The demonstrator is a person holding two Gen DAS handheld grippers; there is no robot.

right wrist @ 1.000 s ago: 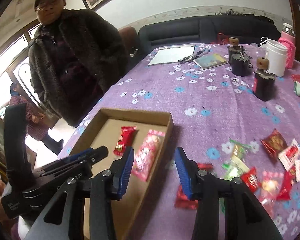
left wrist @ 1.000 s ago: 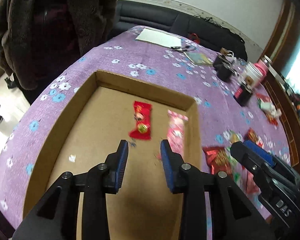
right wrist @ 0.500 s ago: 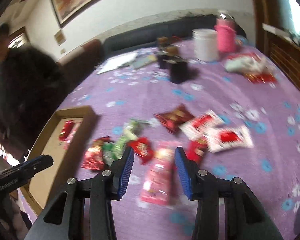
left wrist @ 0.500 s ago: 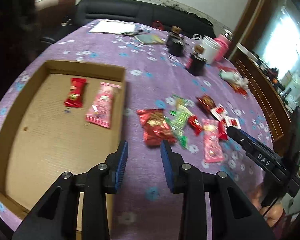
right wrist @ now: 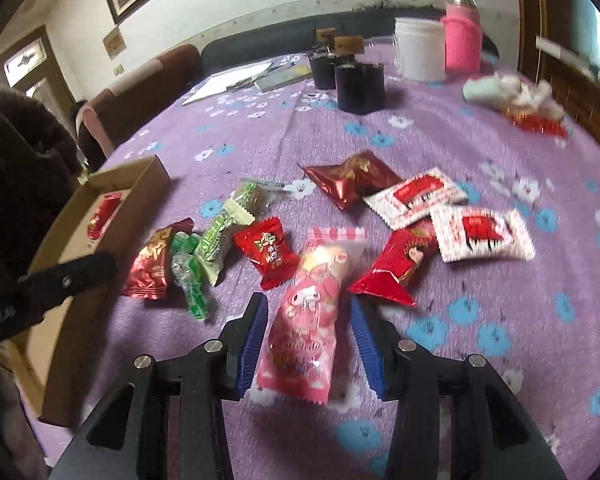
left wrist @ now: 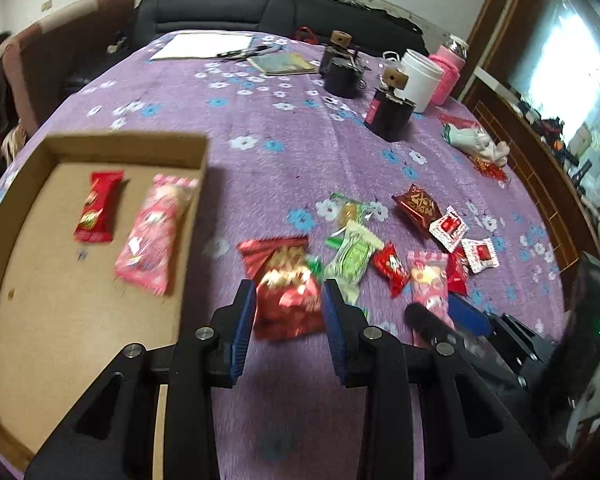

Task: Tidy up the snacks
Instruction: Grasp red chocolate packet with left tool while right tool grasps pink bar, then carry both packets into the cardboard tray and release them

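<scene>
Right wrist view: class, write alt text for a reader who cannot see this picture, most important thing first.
The right claw, jaws open, straddles a pink snack packet lying on a purple flowered tablecloth. More wrapped snacks lie scattered beyond it, red, green and white. At the left stands a cardboard tray holding a red packet, with the left claw over its near edge.

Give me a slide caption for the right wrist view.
Right gripper open astride a pink snack packet on the purple floral tablecloth.
</scene>
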